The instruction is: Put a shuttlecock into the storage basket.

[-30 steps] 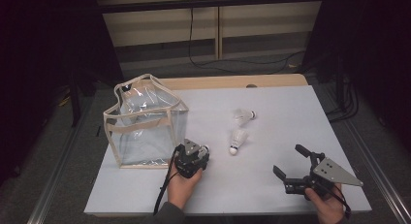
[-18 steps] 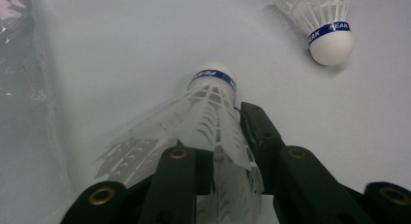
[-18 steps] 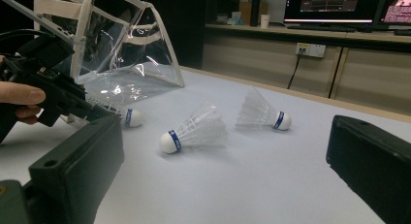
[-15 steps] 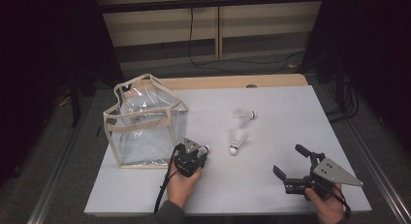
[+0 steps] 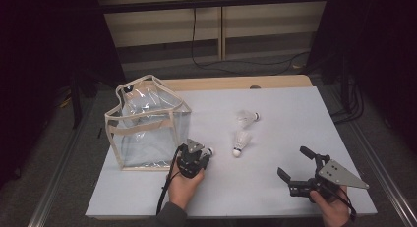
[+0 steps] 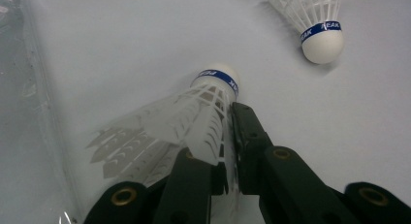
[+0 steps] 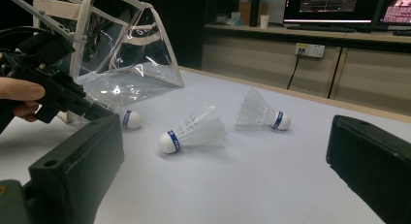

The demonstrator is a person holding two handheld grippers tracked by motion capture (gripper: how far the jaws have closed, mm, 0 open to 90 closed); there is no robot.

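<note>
The white-topped rectangular table has a bare wooden strip along its far edge; its right half lies open, with free surface on every side of the right gripper. The clear plastic tote bag with beige trim stands upright near the table's left edge, its mouth open at the top. The left gripper sits just beside the bag's front right corner, close to the near edge. Its jaws have just been closing and now pinch the skirt of a white feathered shuttlecock with a blue band round its cork, which lies on the table with its cork pointing away from the hand, right beside the bag's wall. The right gripper rests near the front right corner of the table, its jaws spread wide with nothing between them. Between the two grippers lies a second white shuttlecock, and a third white shuttlecock lies just beyond it, both well clear of every edge.
</note>
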